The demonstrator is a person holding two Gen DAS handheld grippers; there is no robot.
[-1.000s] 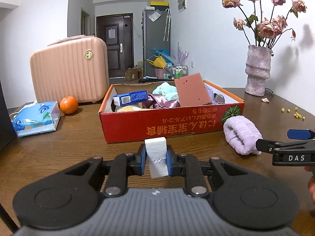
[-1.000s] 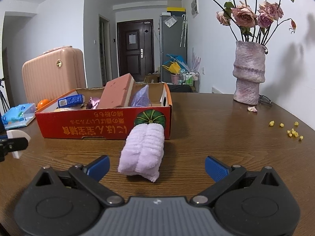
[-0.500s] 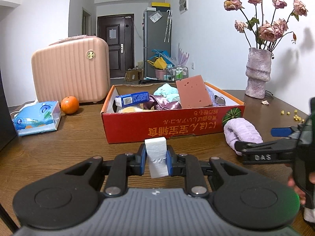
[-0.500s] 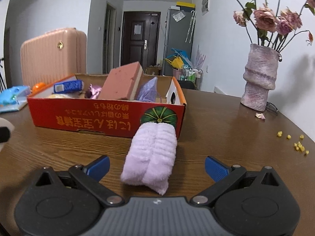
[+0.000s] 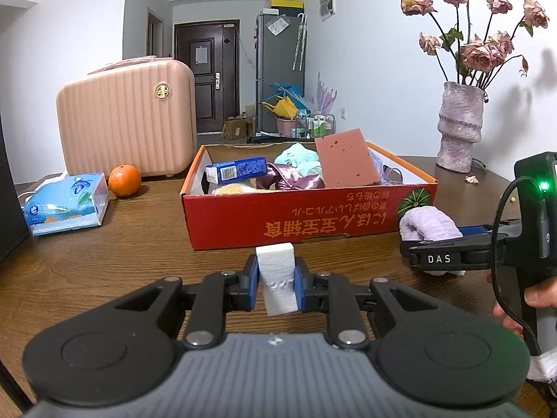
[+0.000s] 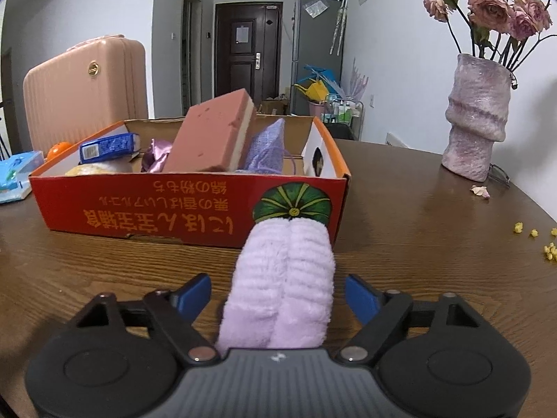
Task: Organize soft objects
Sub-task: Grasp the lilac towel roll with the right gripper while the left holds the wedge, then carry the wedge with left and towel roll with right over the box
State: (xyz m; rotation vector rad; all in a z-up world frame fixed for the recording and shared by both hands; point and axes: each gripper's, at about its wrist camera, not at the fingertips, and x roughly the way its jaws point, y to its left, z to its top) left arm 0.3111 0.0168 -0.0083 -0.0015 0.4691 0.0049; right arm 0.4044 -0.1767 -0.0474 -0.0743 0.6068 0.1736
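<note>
Left gripper (image 5: 276, 284) clamps a white foam block (image 5: 275, 271), held before the box (image 5: 306, 214) for deposit. Right gripper (image 6: 278, 296), jaws closing, straddles the lilac towel (image 6: 282, 278) beside the box; pad contact apparently not yet made.

The bench (image 6: 417, 230) is dark brown wood with a visible grain. On it rests a red box (image 5: 313, 214) with an open top. A lilac towel (image 6: 282, 285) lies rolled against the box's front right corner. To the left sit a tissue pack (image 5: 66, 203) and an orange (image 5: 124, 180), with a pink suitcase (image 5: 125, 129) behind them. A vase (image 6: 477, 118) stands at the far right, a fallen petal (image 6: 480, 190) and yellow crumbs (image 6: 548, 250) near it.
</note>
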